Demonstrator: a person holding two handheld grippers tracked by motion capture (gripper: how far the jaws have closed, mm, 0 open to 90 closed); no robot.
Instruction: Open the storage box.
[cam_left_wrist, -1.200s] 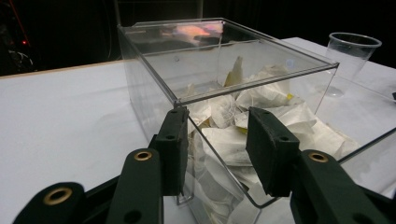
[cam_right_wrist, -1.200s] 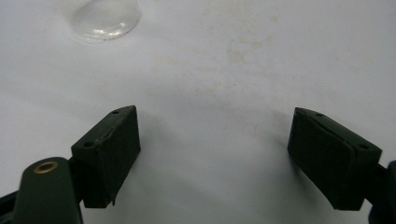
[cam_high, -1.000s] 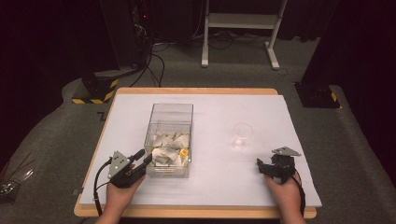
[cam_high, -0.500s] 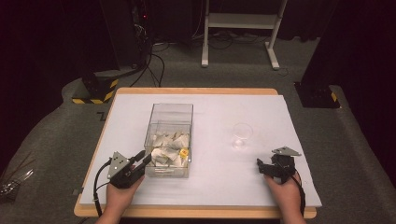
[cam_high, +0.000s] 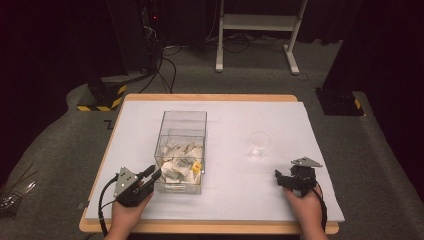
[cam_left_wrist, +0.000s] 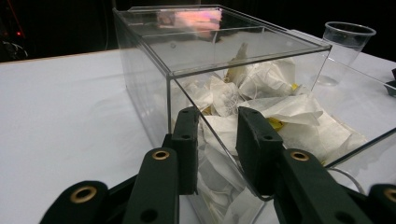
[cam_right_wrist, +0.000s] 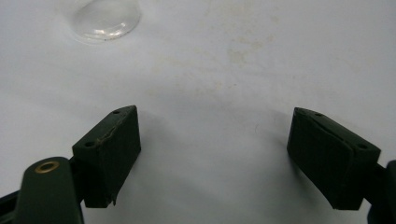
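Observation:
A clear plastic box (cam_high: 182, 150) stands at the table's middle left, with white tea bags (cam_left_wrist: 261, 93) heaped in its near, open part. My left gripper (cam_high: 154, 173) is at the box's near left corner. In the left gripper view its jaws straddle the thin clear wall (cam_left_wrist: 219, 140); they have just been closing and my left gripper (cam_left_wrist: 217, 121) is shut on that wall. A clear plastic cup (cam_high: 259, 145) stands upright to the right of the box. Near the front right, my right gripper (cam_high: 280, 177) is open over bare table, nothing between its fingers (cam_right_wrist: 112, 144).
White paper (cam_high: 280, 120) covers the wooden table (cam_high: 210, 97). The cup's base (cam_right_wrist: 105, 18) lies just ahead of the right jaws. Beyond the table are dark floor, cables and a white stand (cam_high: 255, 30).

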